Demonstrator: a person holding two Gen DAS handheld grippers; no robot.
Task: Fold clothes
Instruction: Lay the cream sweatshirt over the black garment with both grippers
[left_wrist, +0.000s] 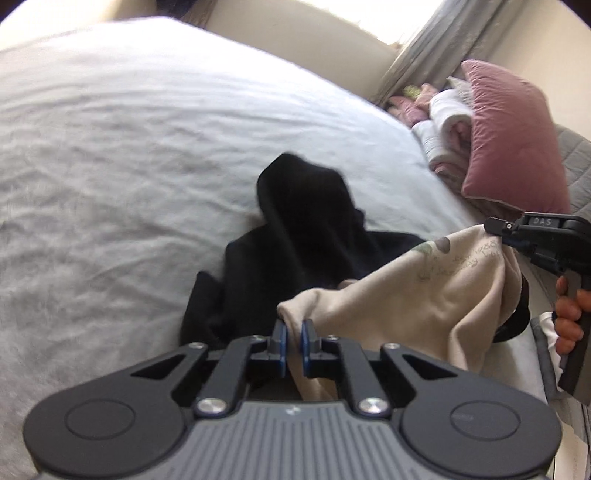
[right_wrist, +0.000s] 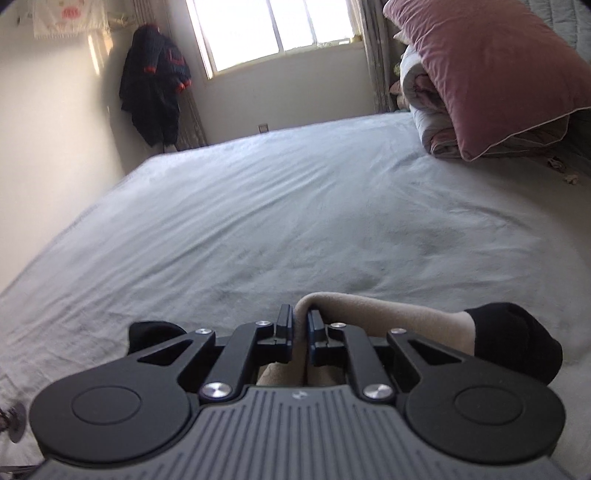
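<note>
A beige garment (left_wrist: 424, 295) with a faint print and black parts (left_wrist: 295, 240) hangs stretched between both grippers above the white bed (left_wrist: 129, 147). My left gripper (left_wrist: 293, 328) is shut on one beige edge, cloth pinched between its blue pads. In the left wrist view the right gripper (left_wrist: 498, 230) grips the far end of the cloth, held by a person's hand (left_wrist: 570, 317). In the right wrist view the right gripper (right_wrist: 301, 319) is shut on a beige fold (right_wrist: 369, 306), with a black cuff (right_wrist: 517, 339) at the right.
A pink pillow (left_wrist: 513, 140) leans on folded bedding (left_wrist: 447, 122) at the bed's head. The same pillow (right_wrist: 491, 70) and bedding (right_wrist: 432, 122) show top right in the right wrist view. A dark jacket (right_wrist: 155, 85) hangs on the wall beside a bright window (right_wrist: 273, 29).
</note>
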